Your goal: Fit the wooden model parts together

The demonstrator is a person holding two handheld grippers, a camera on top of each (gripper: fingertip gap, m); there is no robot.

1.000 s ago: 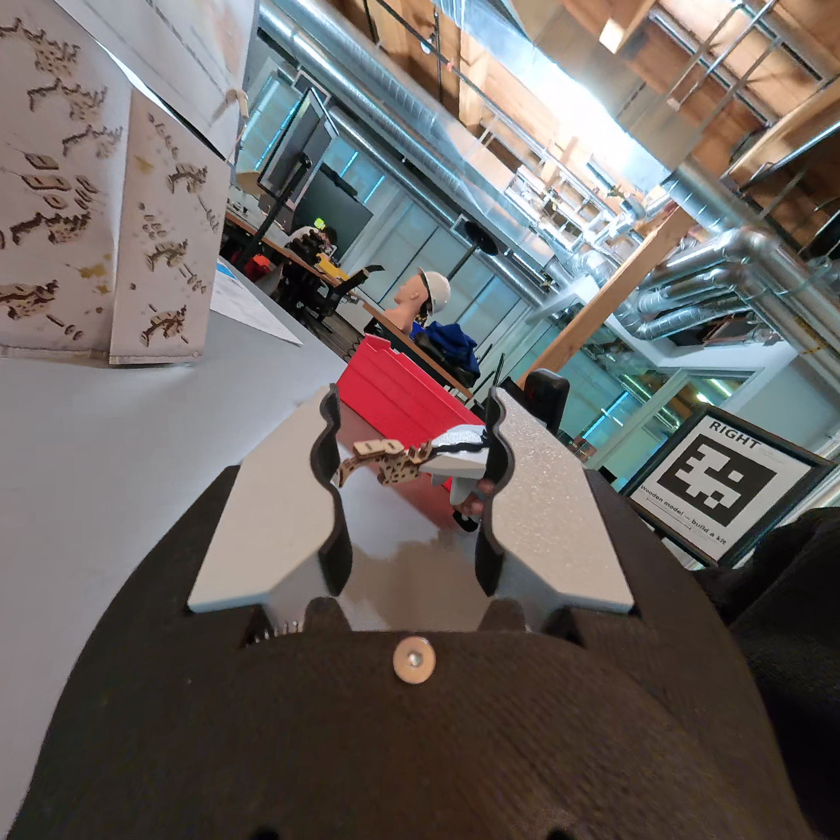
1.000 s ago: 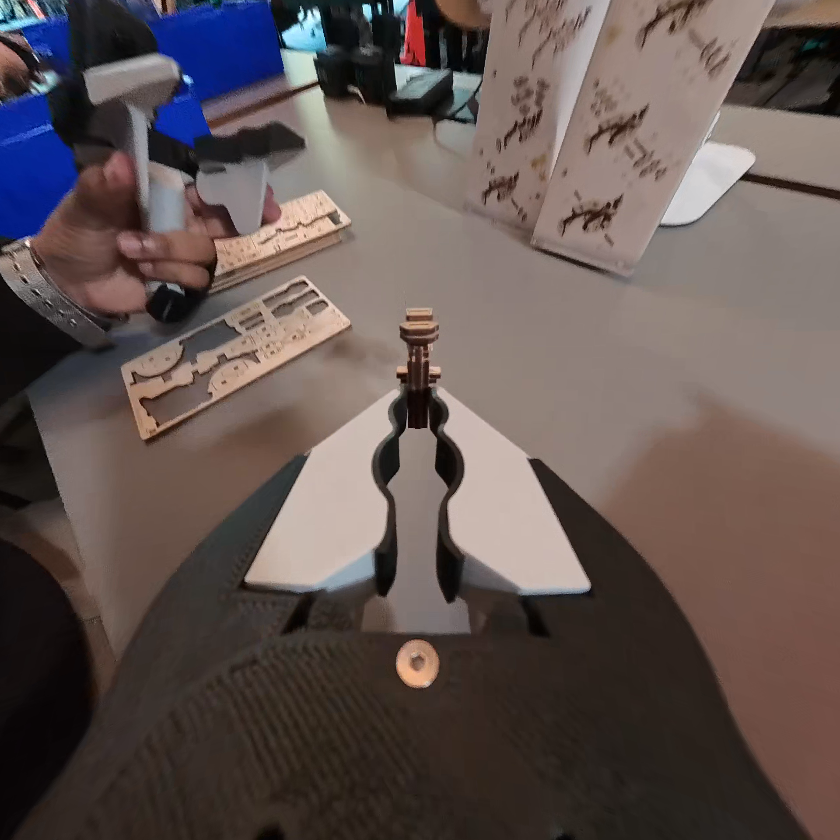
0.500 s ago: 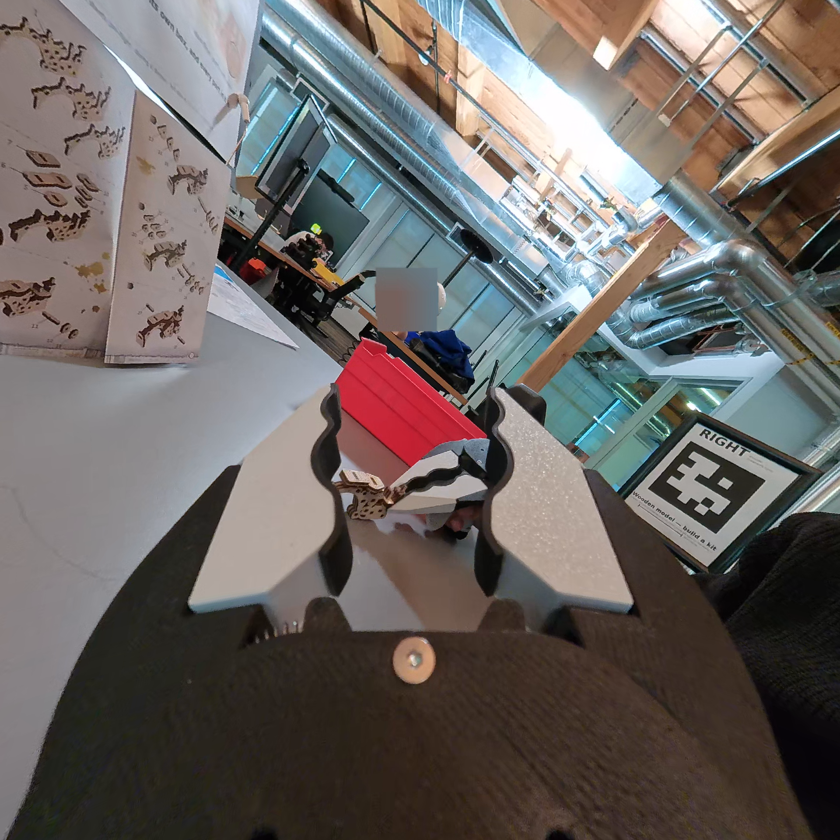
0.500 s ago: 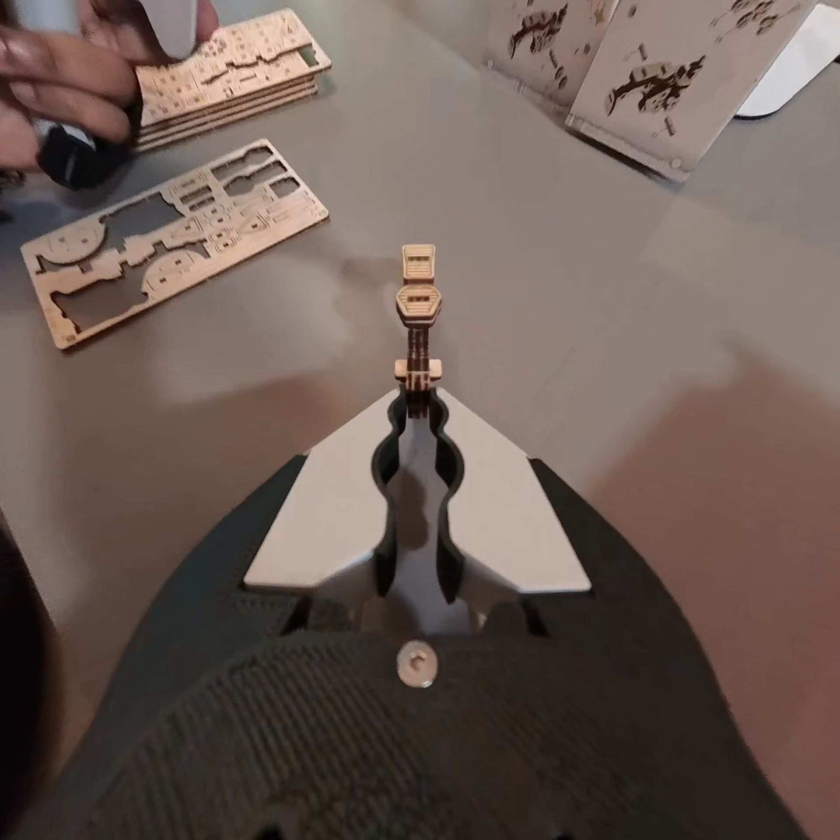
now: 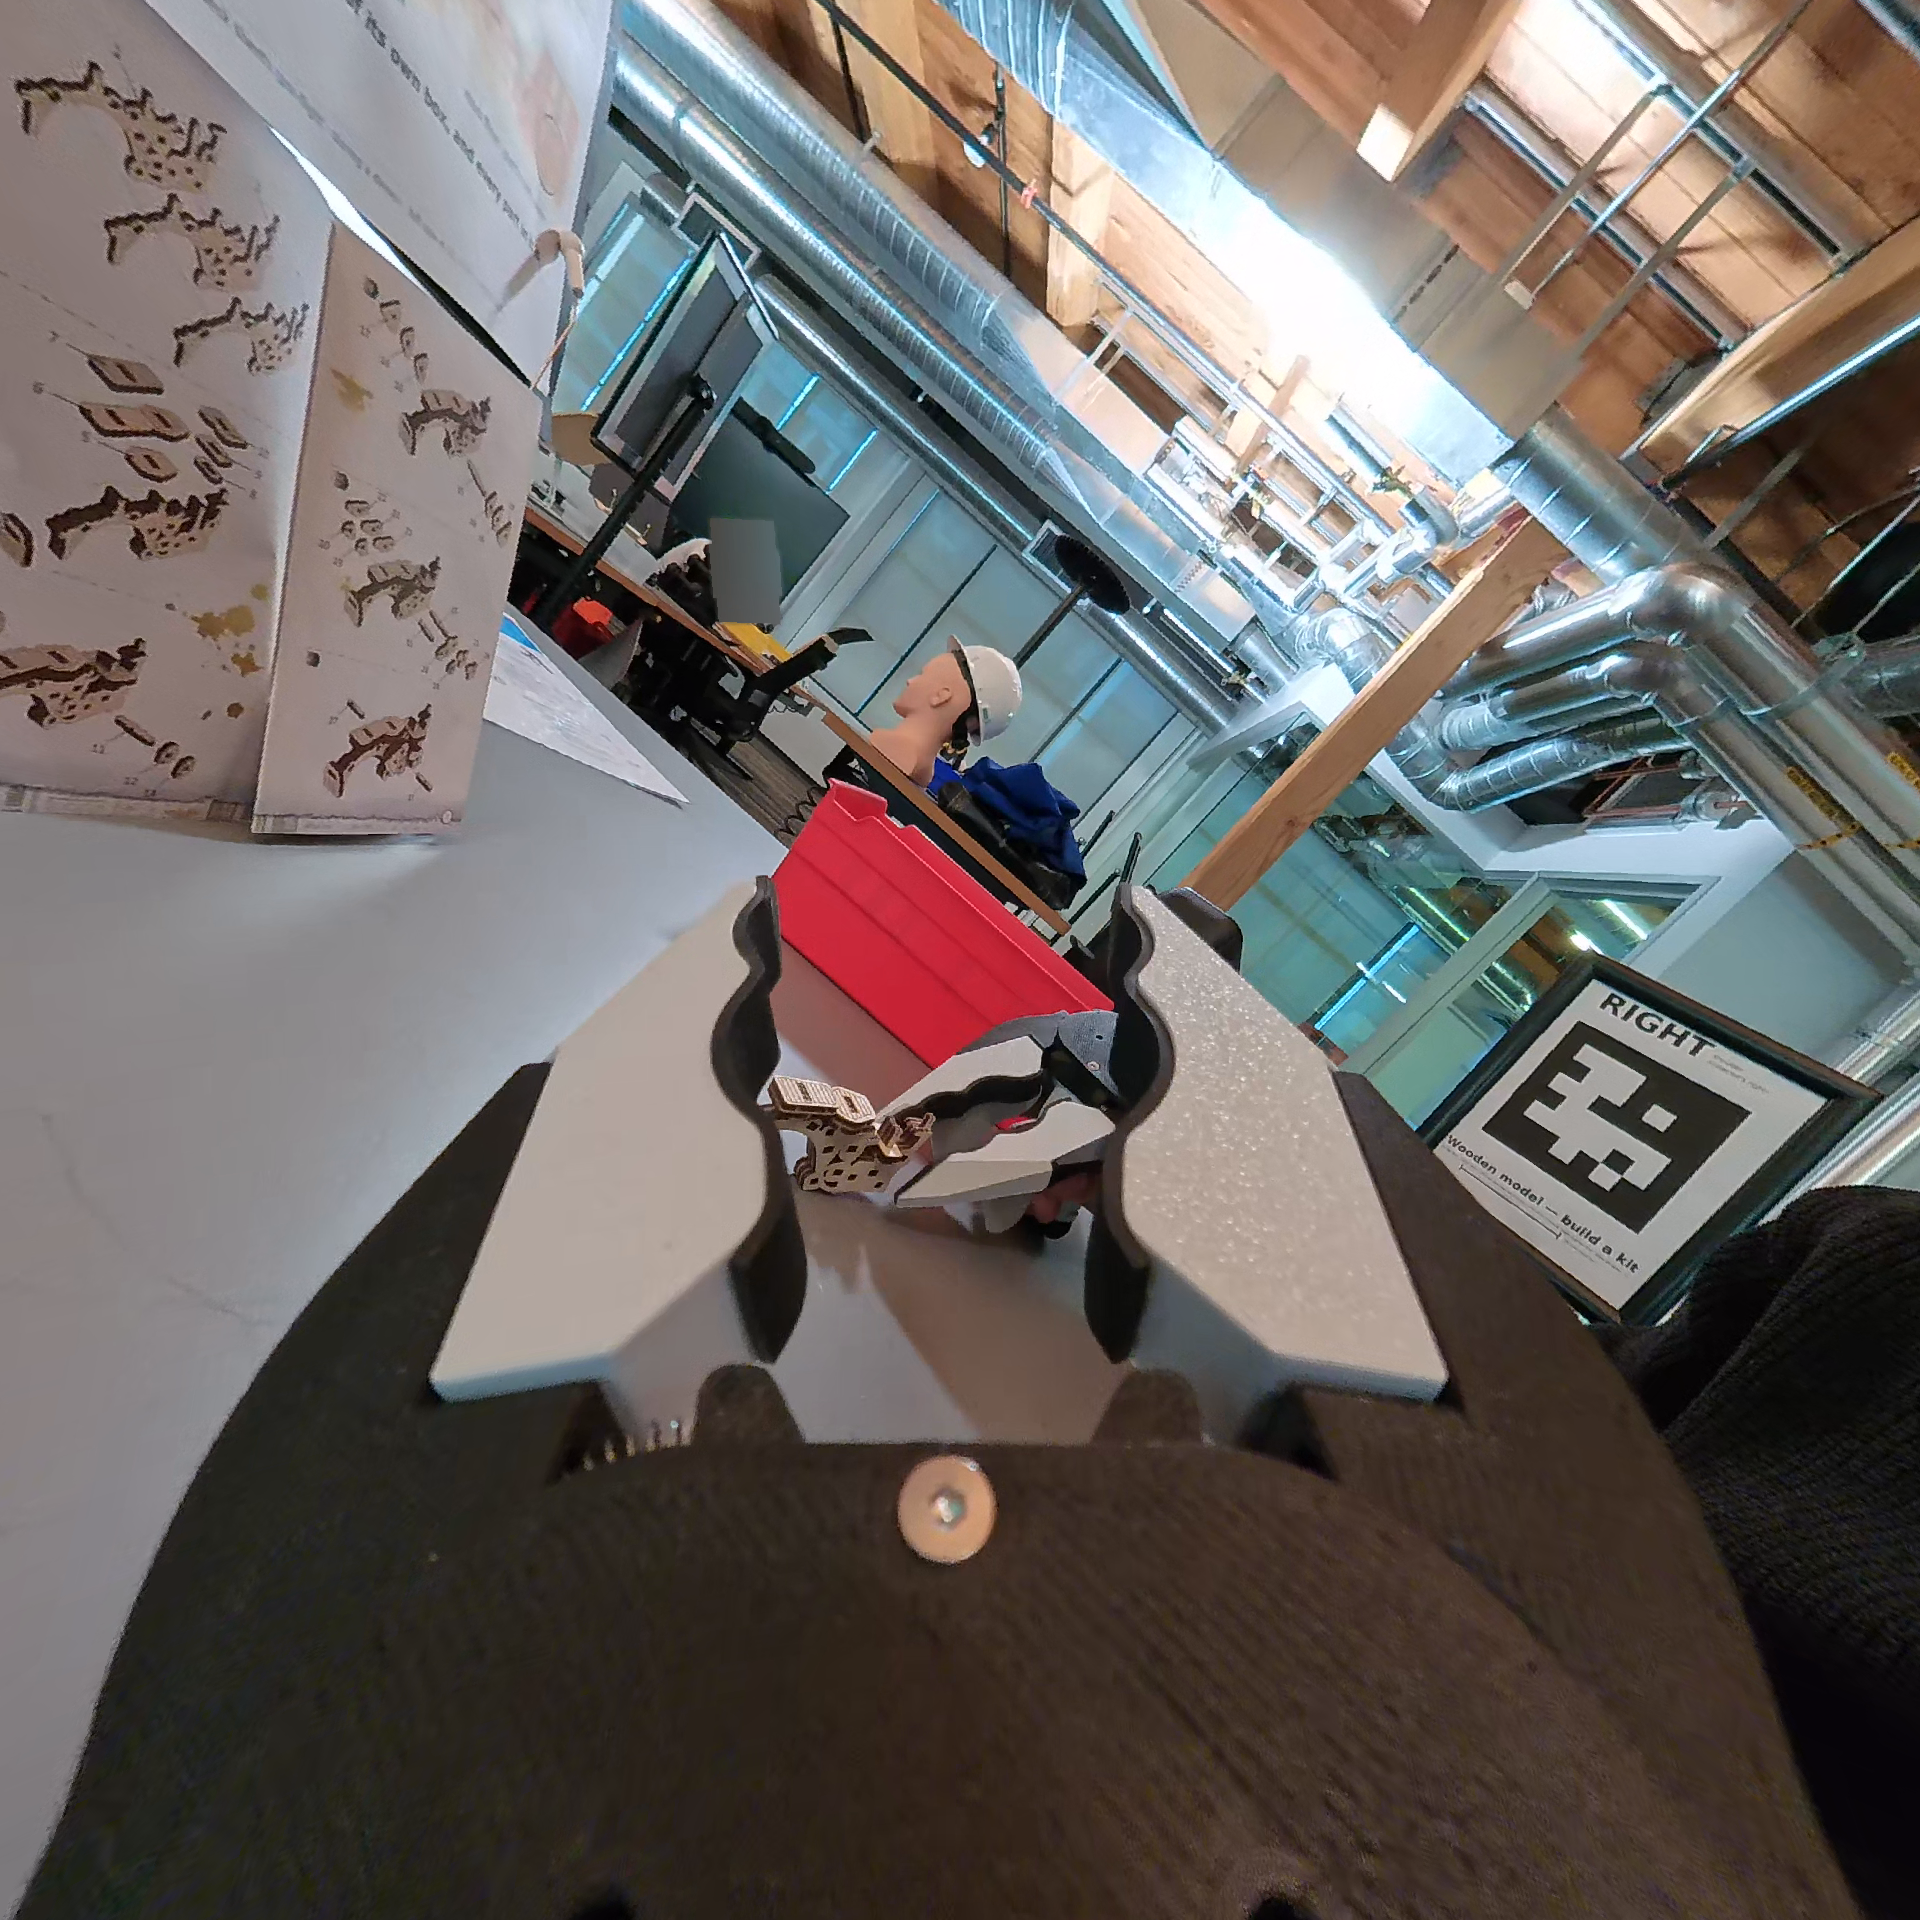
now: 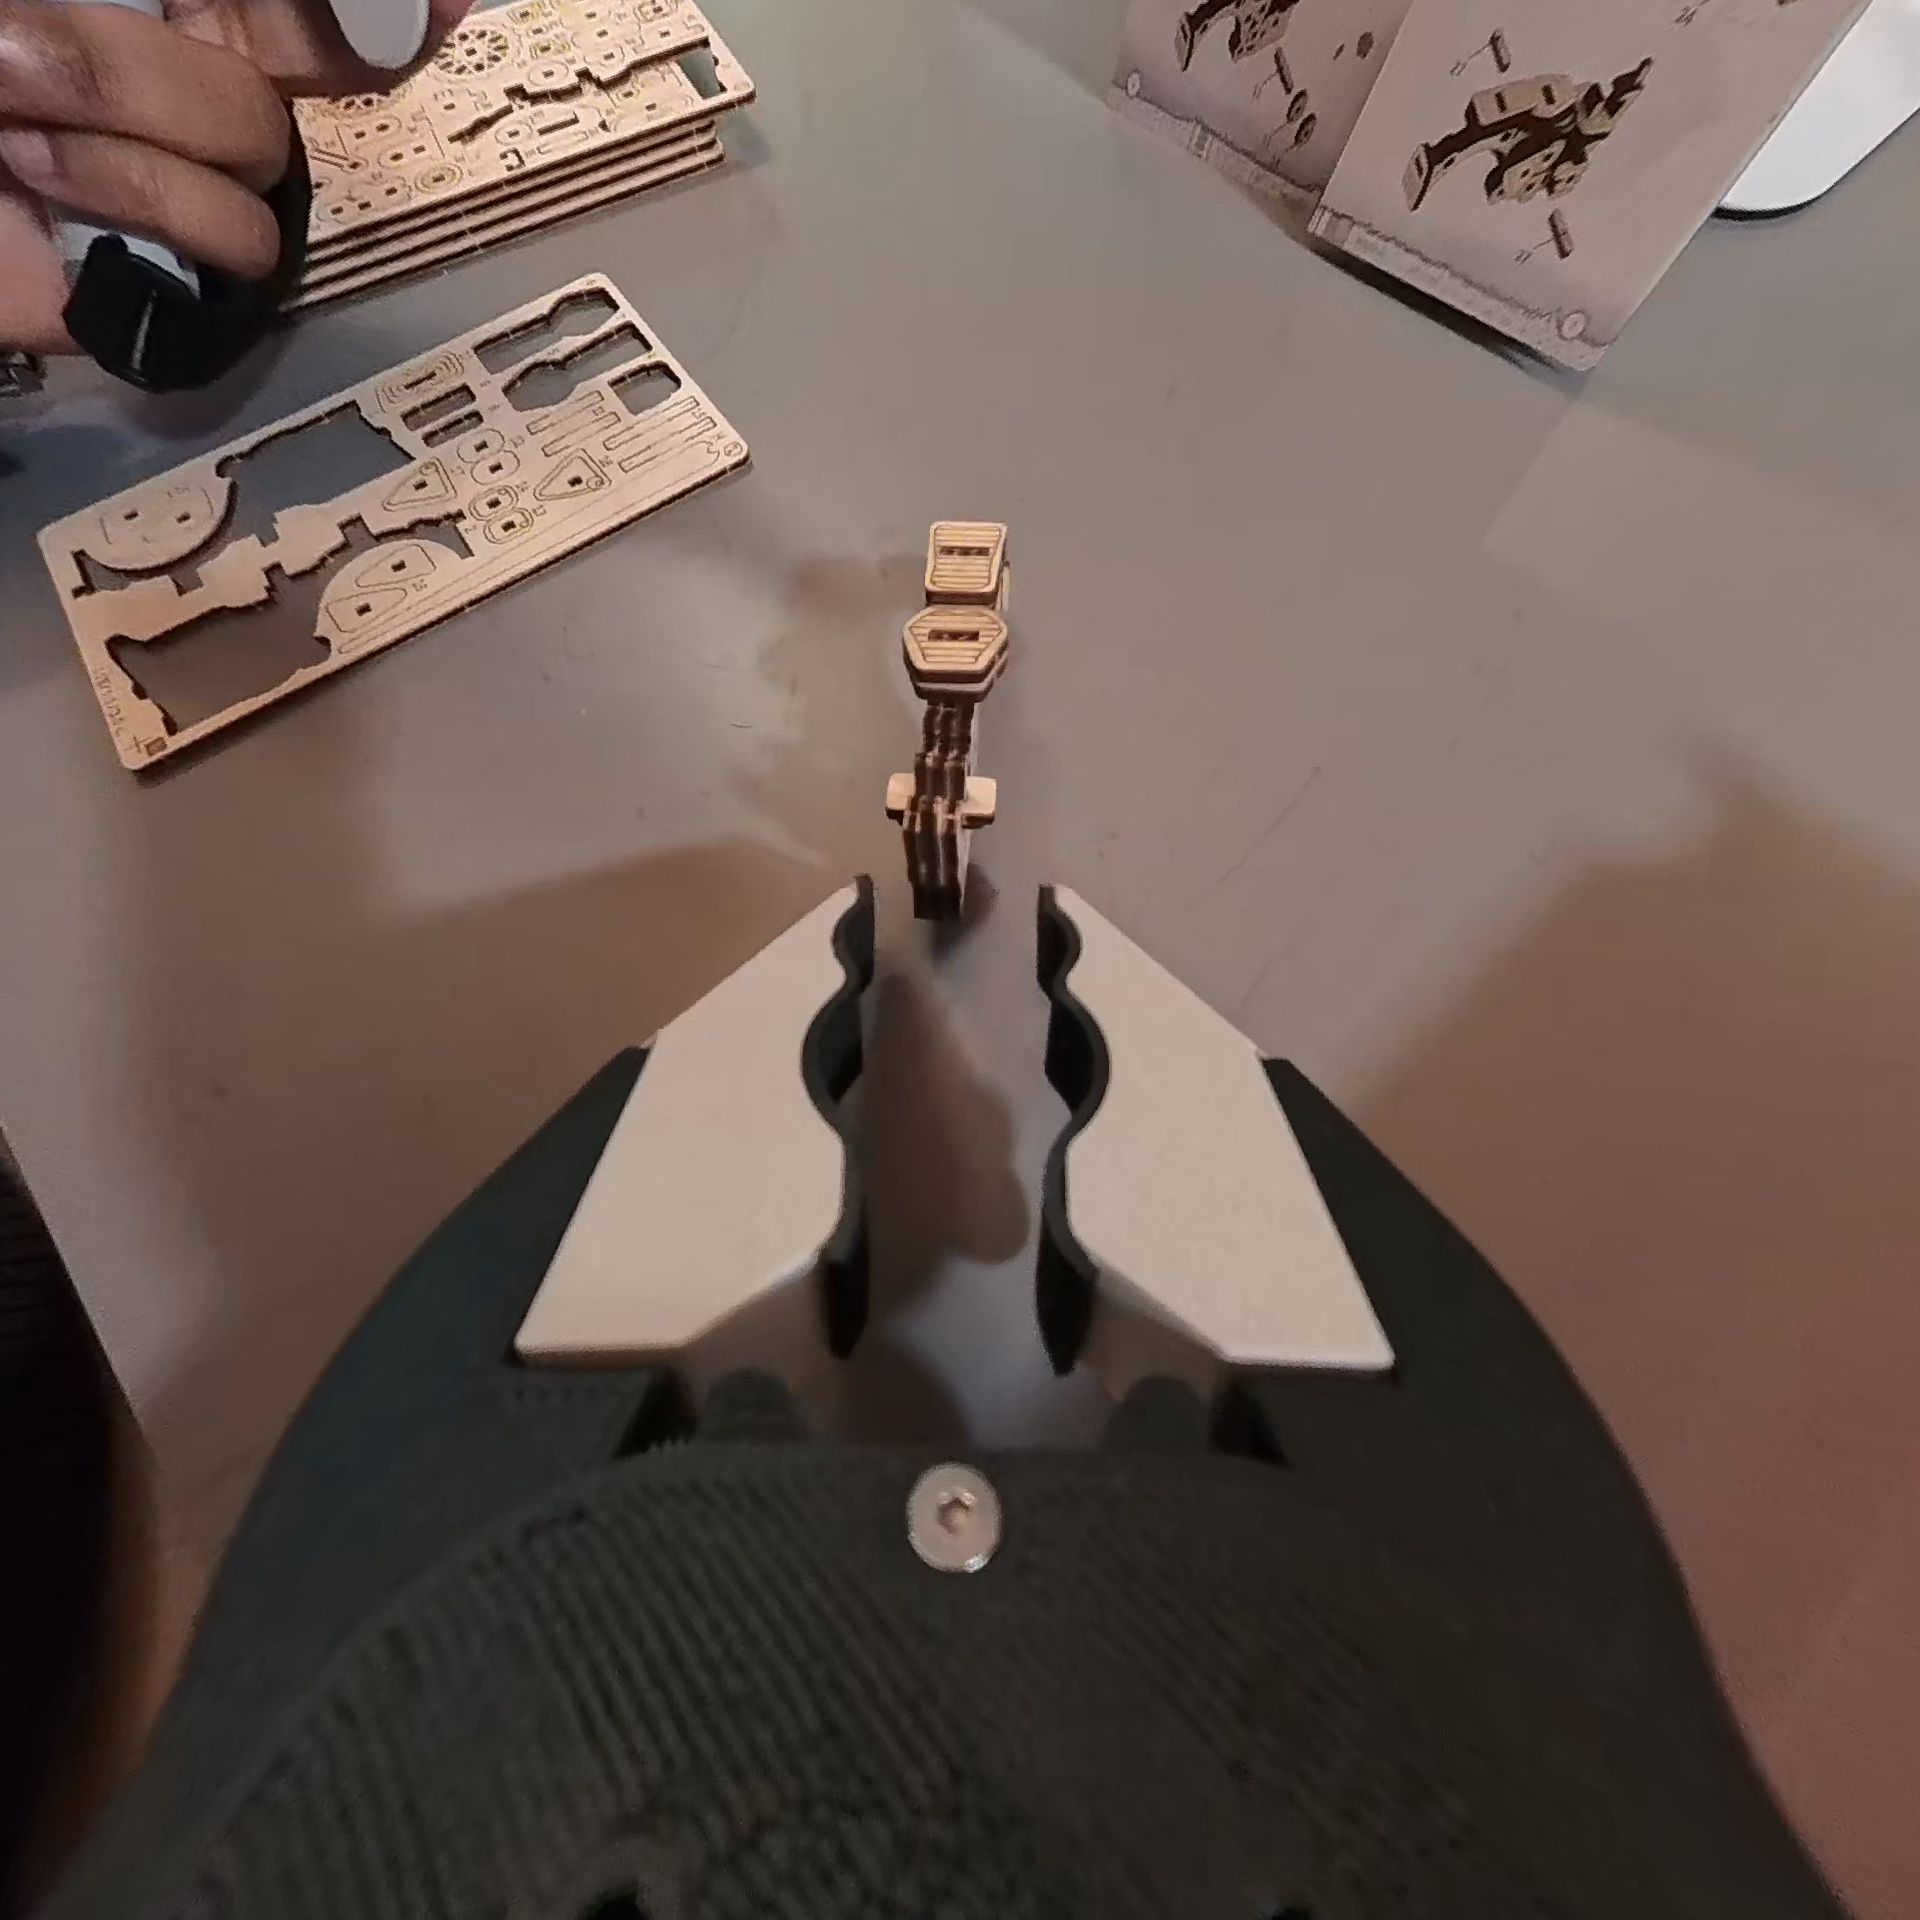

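Left gripper (image 5: 940, 940): jaws wide apart, empty, held low over grey table (image 5: 260, 1039), aimed toward sub-assembly.

Punched wooden sheet (image 6: 395, 509) flat at table's left; stack of uncut sheets (image 6: 520, 145) behind it, under person's hand (image 6: 135, 156).

Wooden sub-assembly (image 6: 951, 717) stands on table, mid-scene, just ahead of right gripper (image 6: 956, 904).

Right gripper: jaws parted, tips either side of sub-assembly's near end, no clamp visible.

Judged step: sub-assembly set down, next part to fetch. Next move probably calls for pressing fresh piece from sheet, then lining slot to tab.

Open-plan workshop office, exposed silver ducts (image 5: 935, 343) (under timber beams (image 5: 1382, 748)), glass partitions (image 5: 956, 582), desks with chairs (image 5: 769, 675)
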